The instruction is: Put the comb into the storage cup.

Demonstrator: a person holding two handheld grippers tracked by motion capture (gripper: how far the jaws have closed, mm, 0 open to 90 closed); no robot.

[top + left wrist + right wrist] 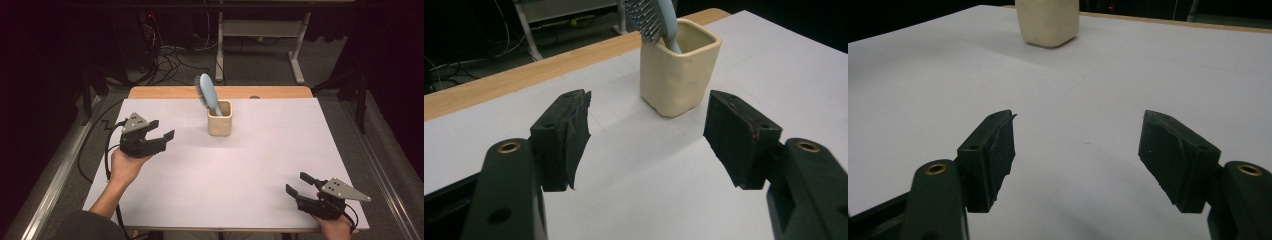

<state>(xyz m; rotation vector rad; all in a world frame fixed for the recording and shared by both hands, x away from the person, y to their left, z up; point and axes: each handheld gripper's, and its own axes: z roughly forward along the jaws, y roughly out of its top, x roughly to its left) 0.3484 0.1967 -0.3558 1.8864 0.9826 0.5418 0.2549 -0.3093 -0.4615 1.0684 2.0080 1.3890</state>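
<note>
Upright, a bristled blue hairbrush (pixel 208 92) fills the squarish cream cup (pixel 220 120) — both claws (pixel 159 135) (pixel 297 184) gape, released.

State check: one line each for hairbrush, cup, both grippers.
hairbrush: standing handle-down in the cup, head leaning left, bristles facing left in the high view
cup: upright on the white table, no gripper touching it
left gripper: open, nothing between the jaws, pointed toward the cup, apart from it
right gripper: open, nothing between the jaws, near the table's front right corner
</note>
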